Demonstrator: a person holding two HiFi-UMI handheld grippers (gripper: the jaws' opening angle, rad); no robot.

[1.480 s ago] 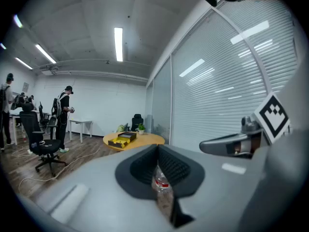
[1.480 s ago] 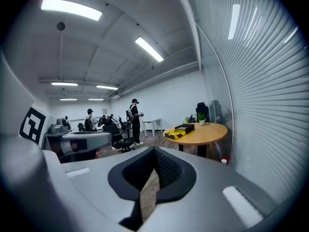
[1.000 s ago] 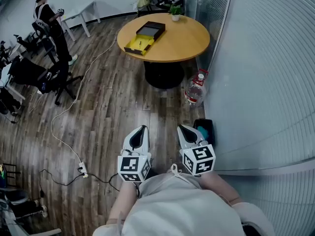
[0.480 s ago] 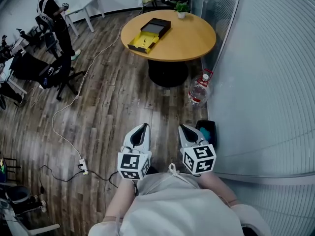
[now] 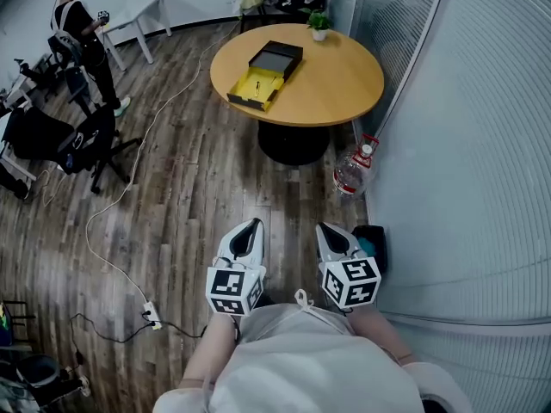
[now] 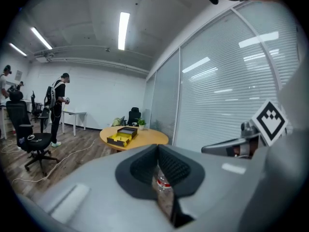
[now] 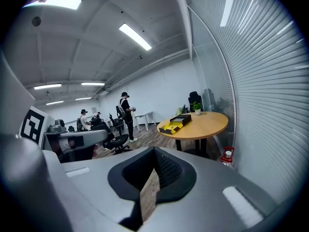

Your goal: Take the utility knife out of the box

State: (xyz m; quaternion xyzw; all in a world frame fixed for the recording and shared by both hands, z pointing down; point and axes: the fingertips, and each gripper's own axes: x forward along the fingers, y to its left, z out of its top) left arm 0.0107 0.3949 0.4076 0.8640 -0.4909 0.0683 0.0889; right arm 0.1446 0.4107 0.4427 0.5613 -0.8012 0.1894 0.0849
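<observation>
Head view: round wood bench (image 5: 349, 83) far side of the room, box (image 5: 265, 74) on its left part. It's a black half plus a yellow tray, lying open. Utility knife (image 5: 256, 84) is the thin dark strip in the yellow tray (too small for detail). Left gripper (image 5: 251, 224) and right gripper (image 5: 322, 228) are close to the body, side by side, both pointing toward the bench and well apart from the box. Fingers clenched on both, nothing held. Bare plank floor between. Water bottle (image 5: 349, 175) on the floor by the bench base, black bin (image 5: 372, 239) just beside the right gripper, white cable (image 5: 129, 179) running across the floor at left. Small plant (image 5: 319, 22) on the bench's far edge. Person (image 5: 77, 33) and office chair (image 5: 82, 136) far left.

Left gripper view: fingers together, thin slit only, bottle seen through it. Box on bench far ahead, left of the slit. Glass wall w/ blinds (image 6: 227, 91) on the right.

Right gripper view: fingers shut, empty, floor shows through the slit. Box far ahead, slightly right; path to the bench is open floor.
</observation>
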